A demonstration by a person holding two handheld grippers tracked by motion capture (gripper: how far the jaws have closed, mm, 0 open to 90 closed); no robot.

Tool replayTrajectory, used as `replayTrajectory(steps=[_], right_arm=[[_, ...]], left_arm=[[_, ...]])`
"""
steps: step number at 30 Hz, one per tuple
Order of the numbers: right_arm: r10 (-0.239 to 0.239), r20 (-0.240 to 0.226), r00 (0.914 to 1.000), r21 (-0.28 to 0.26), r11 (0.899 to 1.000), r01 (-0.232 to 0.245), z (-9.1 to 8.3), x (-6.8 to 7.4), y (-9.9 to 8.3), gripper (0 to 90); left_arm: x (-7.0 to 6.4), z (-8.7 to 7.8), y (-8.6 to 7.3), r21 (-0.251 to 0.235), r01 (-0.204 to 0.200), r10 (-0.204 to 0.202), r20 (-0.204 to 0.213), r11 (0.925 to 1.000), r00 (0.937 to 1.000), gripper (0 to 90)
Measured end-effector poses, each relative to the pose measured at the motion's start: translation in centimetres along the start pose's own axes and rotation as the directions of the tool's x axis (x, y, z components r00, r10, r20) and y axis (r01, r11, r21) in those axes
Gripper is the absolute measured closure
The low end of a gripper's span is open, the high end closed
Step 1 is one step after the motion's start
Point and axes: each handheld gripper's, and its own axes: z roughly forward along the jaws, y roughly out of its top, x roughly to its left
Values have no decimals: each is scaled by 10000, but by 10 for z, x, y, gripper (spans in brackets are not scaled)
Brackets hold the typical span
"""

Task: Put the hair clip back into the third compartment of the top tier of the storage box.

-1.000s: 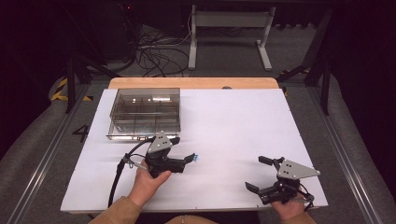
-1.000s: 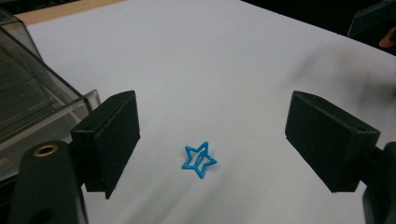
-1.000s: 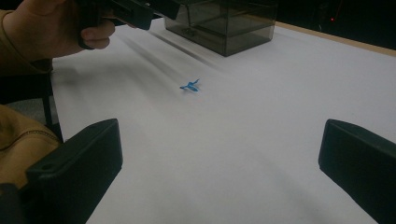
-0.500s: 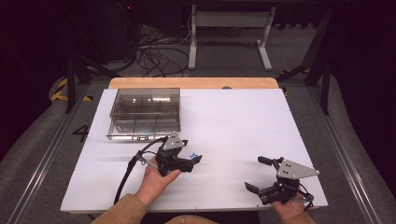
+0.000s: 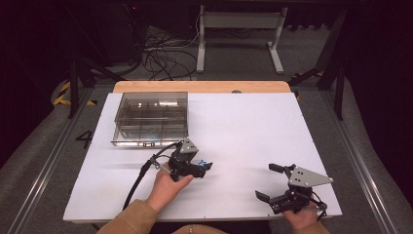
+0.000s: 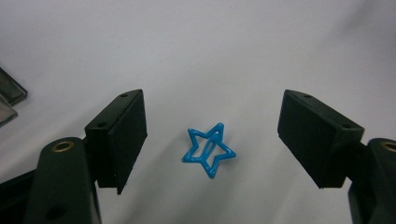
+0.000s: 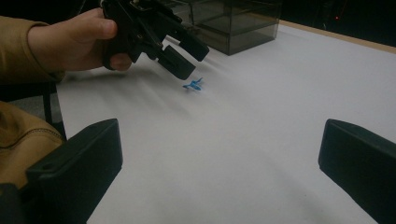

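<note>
Jaws spread wide, our left hand-held gripper [image 6: 212,140] tilts over the blue star-shaped wire clip [image 6: 208,149]; right hand-held gripper [image 5: 274,184] rests released.

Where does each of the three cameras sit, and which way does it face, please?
High view: above the person's side, looking forward and down at the table, clear box, both hands.
Left gripper view: on the left gripper, looking down between open fingers at the blue star clip.
Right gripper view: on the right gripper, facing across the table.
All share the clip.
</note>
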Motion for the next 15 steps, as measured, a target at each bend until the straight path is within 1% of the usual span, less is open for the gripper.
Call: replayTrajectory(steps=[2, 3, 9, 11, 12, 13, 15], right_arm=[[-8, -3, 10000, 3, 10000, 8, 0, 0, 0, 4], [-8, -3, 10000, 3, 10000, 8, 0, 0, 0, 4], [-41, -13, 10000, 9, 10000, 41, 0, 0, 0, 3], [-46, -19, 10000, 15, 10000, 46, 1, 0, 0, 3], [-27, -26, 10000, 24, 10000, 27, 0, 0, 0, 4], [-27, -26, 10000, 24, 10000, 27, 0, 0, 0, 4], [-24, -29, 10000, 22, 10000, 24, 0, 0, 0, 3]], left_arm=[[2, 3, 0, 112, -79, 81, -148, 9999, 9999, 268], [1, 4, -1, 183, 67, -65, -107, 9998, 9999, 268], [3, 10, -1, 474, 72, -54, -367, 9989, 9993, 302], [4, 11, -2, 555, 101, -81, -362, 9984, 9993, 324], [4, 12, -2, 561, 27, -4, -409, 9984, 9992, 353], [4, 12, -2, 600, 51, -30, -362, 9982, 9993, 353], [3, 13, -2, 708, -63, 87, -343, 9975, 9994, 381]])
